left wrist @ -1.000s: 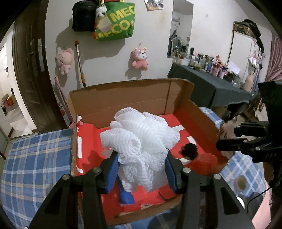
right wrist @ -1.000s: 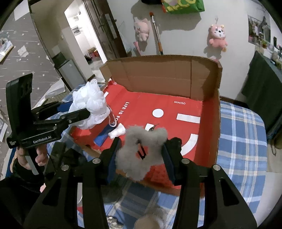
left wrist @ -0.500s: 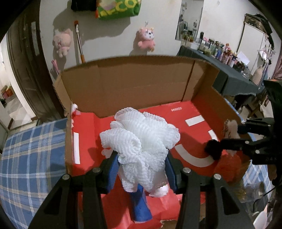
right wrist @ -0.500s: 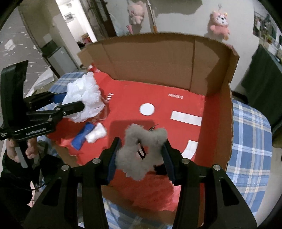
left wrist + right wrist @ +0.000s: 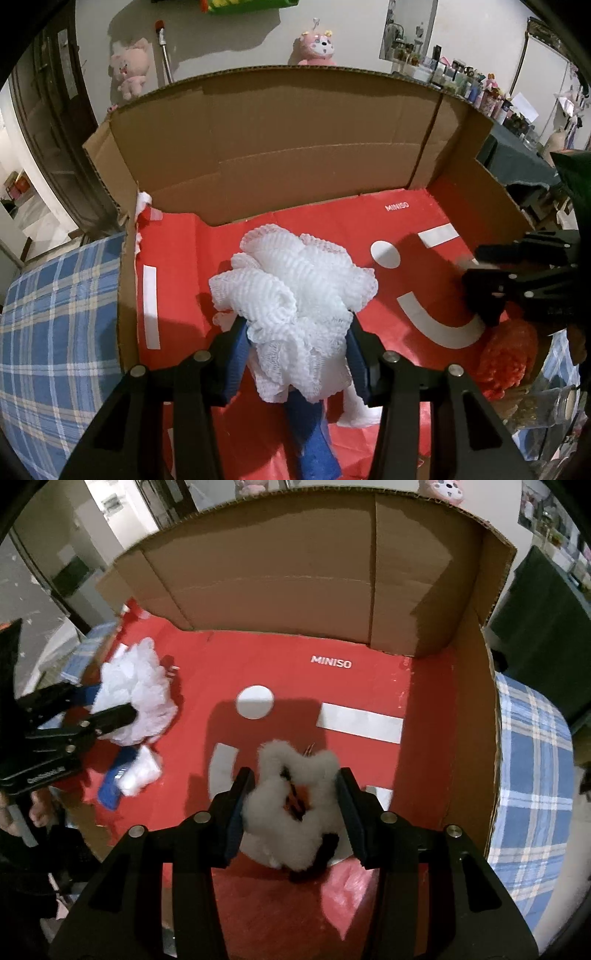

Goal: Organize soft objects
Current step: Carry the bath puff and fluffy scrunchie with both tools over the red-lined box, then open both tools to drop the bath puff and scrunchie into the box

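Left gripper [image 5: 295, 354] clamped on white mesh puff [image 5: 295, 295], right gripper [image 5: 291, 812] clamped on grey fluffy ring [image 5: 291, 805]. Both above red box floor [image 5: 332, 686], frame centre; drop is straight down.

A blue plaid bed [image 5: 55, 332] carries the open cardboard box [image 5: 295, 147].

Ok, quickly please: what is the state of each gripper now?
Left gripper: closed on the white mesh bath puff.
Right gripper: closed on the grey fluffy toy.
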`<state>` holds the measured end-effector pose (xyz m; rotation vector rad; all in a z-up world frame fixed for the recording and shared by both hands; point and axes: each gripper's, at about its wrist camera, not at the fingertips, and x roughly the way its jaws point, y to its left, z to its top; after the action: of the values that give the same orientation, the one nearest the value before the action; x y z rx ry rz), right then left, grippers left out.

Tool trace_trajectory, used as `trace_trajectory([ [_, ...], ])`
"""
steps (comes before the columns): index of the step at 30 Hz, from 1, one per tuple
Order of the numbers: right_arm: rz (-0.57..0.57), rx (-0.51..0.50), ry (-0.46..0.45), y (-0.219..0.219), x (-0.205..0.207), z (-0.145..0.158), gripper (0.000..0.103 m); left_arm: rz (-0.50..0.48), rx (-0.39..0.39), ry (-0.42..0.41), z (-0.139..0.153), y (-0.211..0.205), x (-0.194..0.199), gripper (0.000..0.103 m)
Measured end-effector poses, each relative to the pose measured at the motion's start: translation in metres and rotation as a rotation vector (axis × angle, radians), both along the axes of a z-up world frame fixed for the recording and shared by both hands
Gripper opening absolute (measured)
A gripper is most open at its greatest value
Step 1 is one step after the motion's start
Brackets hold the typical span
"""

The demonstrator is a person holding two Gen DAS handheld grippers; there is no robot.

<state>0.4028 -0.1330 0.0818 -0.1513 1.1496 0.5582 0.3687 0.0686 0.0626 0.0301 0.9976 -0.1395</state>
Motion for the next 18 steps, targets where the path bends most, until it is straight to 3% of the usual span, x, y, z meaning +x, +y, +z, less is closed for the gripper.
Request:
trace_trajectory([
  [6, 0.012, -0.099, -0.018, 0.011, 0.000, -0.009, 0.044, -0.007, 0.010, 0.000, -0.001, -0.002, 0.000, 0.050],
  [18, 0.012, -0.102, 0.003, 0.015, 0.010, -0.022, 0.044, -0.003, 0.001, 0.004, -0.002, 0.001, 0.001, 0.051],
])
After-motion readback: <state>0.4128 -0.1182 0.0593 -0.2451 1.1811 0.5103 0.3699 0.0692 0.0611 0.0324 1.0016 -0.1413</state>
